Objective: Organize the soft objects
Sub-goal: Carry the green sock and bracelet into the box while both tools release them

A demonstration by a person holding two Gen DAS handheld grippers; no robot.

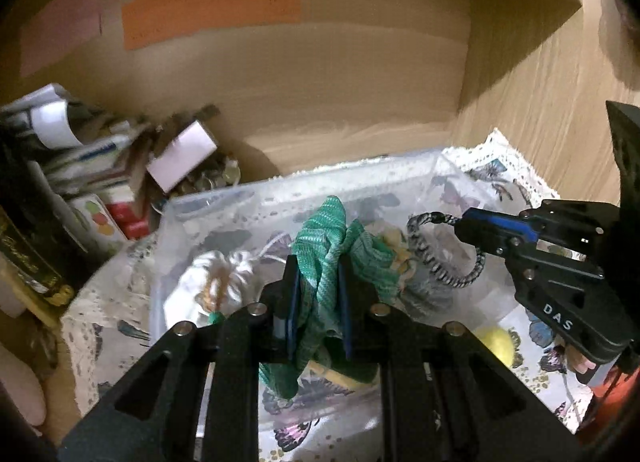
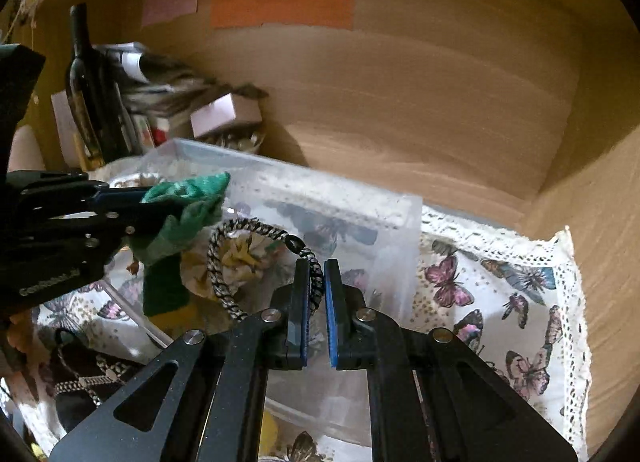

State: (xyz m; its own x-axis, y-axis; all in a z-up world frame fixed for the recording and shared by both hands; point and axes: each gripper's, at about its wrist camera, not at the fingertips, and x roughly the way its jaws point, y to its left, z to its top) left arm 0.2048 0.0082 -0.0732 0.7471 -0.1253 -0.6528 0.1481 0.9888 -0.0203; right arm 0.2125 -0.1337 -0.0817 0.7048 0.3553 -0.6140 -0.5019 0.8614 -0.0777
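My left gripper (image 1: 318,266) is shut on a green knitted cloth (image 1: 324,238) and holds it over a clear plastic bin (image 1: 208,198). In the right wrist view the left gripper (image 2: 140,198) holds the same green cloth (image 2: 180,214) at the left. My right gripper (image 2: 318,266) is shut on a black-and-white braided cord loop (image 2: 236,254), also over the bin (image 2: 360,198). In the left wrist view the right gripper (image 1: 460,222) holds the cord (image 1: 424,246). A white drawstring pouch (image 1: 216,274) and a yellowish pouch (image 2: 236,258) lie inside the bin.
The bin stands on a butterfly-print cloth (image 2: 500,294) in a wooden shelf compartment. A dark bottle (image 2: 86,86), books and boxes (image 1: 92,166) crowd the left. A yellow ball (image 1: 496,342) lies near the bin. Coloured paper strips (image 2: 280,2) are on the back wall.
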